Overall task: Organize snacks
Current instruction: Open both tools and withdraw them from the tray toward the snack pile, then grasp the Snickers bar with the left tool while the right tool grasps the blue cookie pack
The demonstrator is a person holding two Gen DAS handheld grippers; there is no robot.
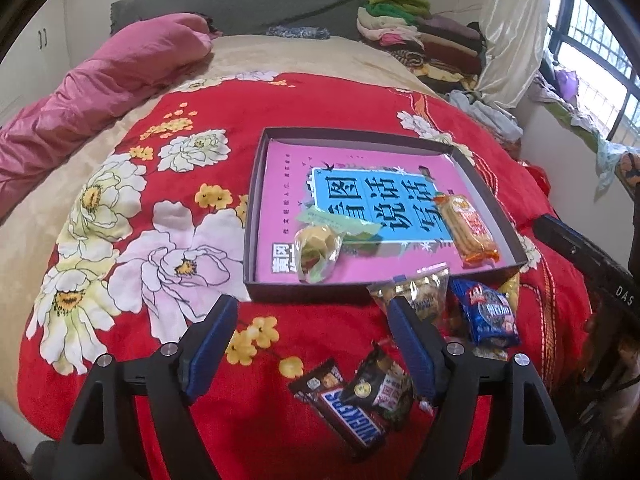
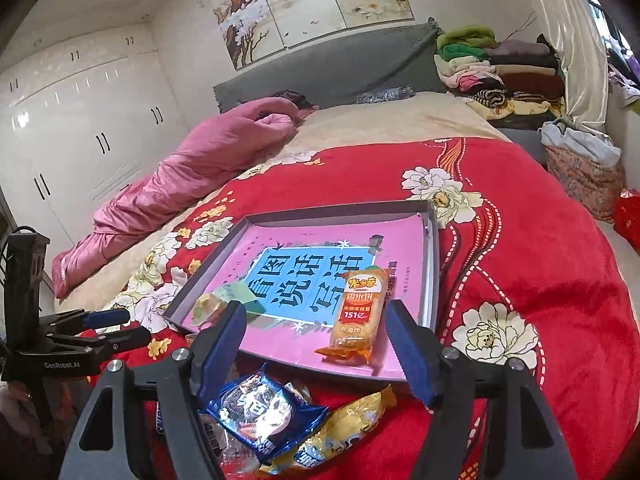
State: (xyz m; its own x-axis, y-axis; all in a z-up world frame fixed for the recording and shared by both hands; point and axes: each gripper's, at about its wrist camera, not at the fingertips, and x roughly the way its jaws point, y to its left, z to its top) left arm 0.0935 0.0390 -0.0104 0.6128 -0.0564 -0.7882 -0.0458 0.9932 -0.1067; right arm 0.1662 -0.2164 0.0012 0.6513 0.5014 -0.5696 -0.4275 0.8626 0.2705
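Jaws of both the left gripper [image 1: 310, 320] and right gripper [image 2: 316, 326] stand released, holding nothing. An orange rice-cracker pack [image 2: 357, 314] and a clear-wrapped pastry [image 1: 318, 252] lie inside the shallow pink-lined box [image 1: 256, 200]; a blue cookie packet [image 2: 260, 410] and Snickers bar [image 1: 348, 408] sit on the red floral blanket [image 1: 320, 100] just outside it.

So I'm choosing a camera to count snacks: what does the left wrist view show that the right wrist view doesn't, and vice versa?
Only the left wrist view shows the brown Snickers bar and the black wrapped candy beside it. Only the right wrist view shows the white wardrobe and the left gripper, open. Both show the shallow grey box with the pink book, the orange rice-cracker pack and the blue cookie packet.
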